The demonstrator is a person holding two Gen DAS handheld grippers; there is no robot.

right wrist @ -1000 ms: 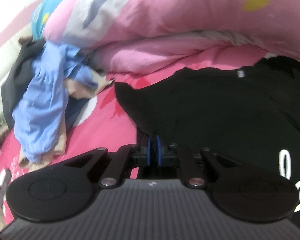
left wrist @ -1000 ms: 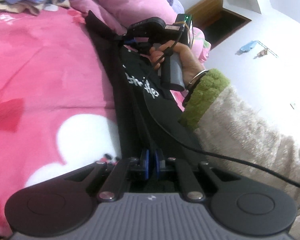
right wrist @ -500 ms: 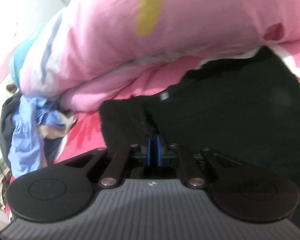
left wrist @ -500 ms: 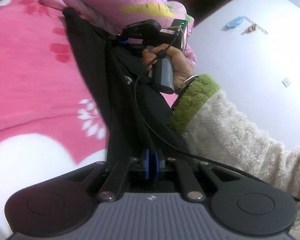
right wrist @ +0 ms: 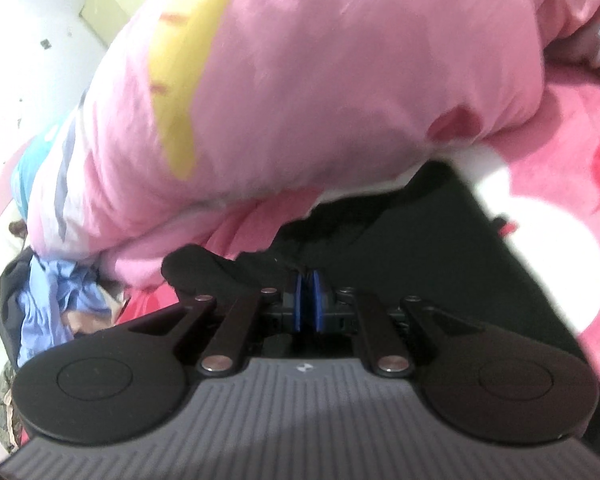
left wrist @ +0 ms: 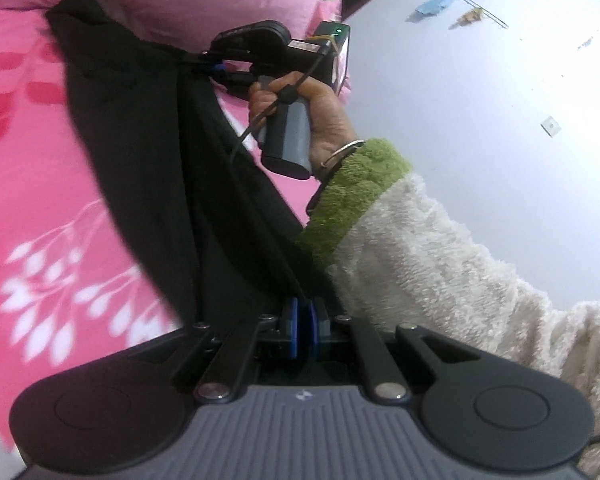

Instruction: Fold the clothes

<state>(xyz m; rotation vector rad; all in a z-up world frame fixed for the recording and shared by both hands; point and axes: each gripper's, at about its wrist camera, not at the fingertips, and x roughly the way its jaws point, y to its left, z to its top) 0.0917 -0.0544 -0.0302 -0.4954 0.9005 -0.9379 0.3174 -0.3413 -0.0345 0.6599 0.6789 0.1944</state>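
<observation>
A black T-shirt [left wrist: 148,152] hangs stretched between both grippers above the pink flowered bedspread [left wrist: 32,208]. My left gripper [left wrist: 303,314] is shut on the shirt's near edge, blue pads pressed together. In the left wrist view the right gripper [left wrist: 204,62] pinches the far edge, held by a hand [left wrist: 320,116] in a green-cuffed fleece sleeve. In the right wrist view my right gripper [right wrist: 309,280] is shut on the black T-shirt [right wrist: 440,248], which spreads to the right over the bedspread [right wrist: 572,200].
A bulky pink quilt [right wrist: 320,80] lies heaped just beyond the shirt. A pile of blue and dark clothes [right wrist: 48,300] sits at the left of the right wrist view. A white wall [left wrist: 500,120] stands to the right of the bed.
Both grippers have carried the shirt's edge sideways across the bed toward the quilt. The white print is out of sight now. The clothes pile has slid to the view's left edge.
</observation>
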